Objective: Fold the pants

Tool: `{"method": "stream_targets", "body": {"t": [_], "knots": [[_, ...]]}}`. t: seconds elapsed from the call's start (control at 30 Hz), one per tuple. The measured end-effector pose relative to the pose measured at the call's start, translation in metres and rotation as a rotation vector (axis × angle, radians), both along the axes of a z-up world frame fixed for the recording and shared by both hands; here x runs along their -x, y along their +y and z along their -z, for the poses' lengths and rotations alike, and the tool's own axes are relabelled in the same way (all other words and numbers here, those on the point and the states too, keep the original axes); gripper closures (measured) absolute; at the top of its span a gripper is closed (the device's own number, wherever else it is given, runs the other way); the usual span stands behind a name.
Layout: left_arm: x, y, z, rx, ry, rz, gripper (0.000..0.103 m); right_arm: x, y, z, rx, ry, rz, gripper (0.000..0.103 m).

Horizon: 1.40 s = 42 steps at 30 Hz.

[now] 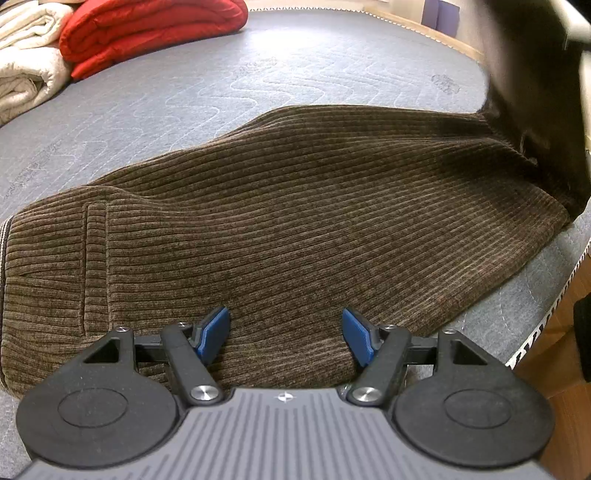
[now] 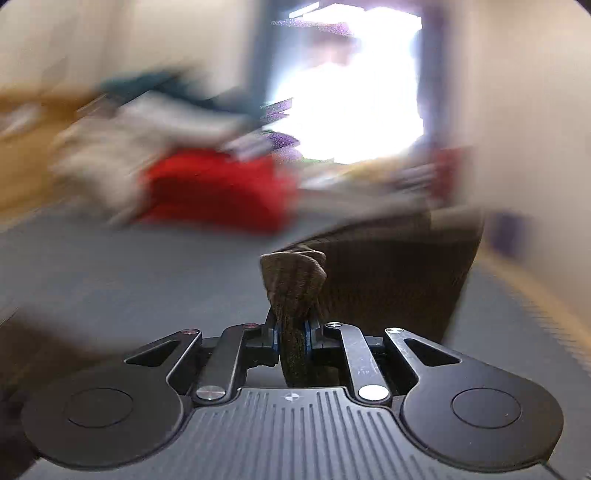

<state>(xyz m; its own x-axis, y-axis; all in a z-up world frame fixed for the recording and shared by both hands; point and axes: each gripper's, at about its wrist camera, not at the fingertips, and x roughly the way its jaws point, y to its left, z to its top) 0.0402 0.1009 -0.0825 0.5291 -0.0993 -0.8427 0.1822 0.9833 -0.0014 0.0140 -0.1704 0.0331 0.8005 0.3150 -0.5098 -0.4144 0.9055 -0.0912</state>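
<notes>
Grey quilted mattress fills the left view, and the brown corduroy pants lie flat across it, waistband toward the left edge. My left gripper hovers over the near side of the pants with its blue pads well apart, clamping nothing. My right gripper is pressed together on a bunched fold of the pants, with cloth poking out past the pads. The left view alone shows the far leg end lifted off the mattress at the upper right, plus a red blanket and a cream blanket folded at the far corner. The right view is smeared with blur; it adds a bright window. No writing can be read; faint stamps on the mattress stay illegible.
</notes>
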Motion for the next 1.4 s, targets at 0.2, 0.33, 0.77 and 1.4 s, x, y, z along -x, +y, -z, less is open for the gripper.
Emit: {"method": "stream_targets", "body": {"t": [0.2,0.33,0.77,1.4], "knots": [[0.000,0.000,0.000,0.007,0.002,-0.004,0.030,0.030,0.075,0.091,0.180,0.437,-0.388,0.086],[-0.002,-0.002,-0.002,0.007,0.006,-0.006,0.029,0.030,0.060,0.070,0.088,0.429,-0.411,0.071],[0.000,-0.005,0.000,0.000,0.000,-0.004,0.028,0.011,0.079,0.103,0.157,0.485,-0.431,0.056],[-0.001,-0.005,-0.002,0.004,0.002,-0.006,0.027,0.046,0.076,0.099,0.218,0.369,-0.581,0.064]]}}
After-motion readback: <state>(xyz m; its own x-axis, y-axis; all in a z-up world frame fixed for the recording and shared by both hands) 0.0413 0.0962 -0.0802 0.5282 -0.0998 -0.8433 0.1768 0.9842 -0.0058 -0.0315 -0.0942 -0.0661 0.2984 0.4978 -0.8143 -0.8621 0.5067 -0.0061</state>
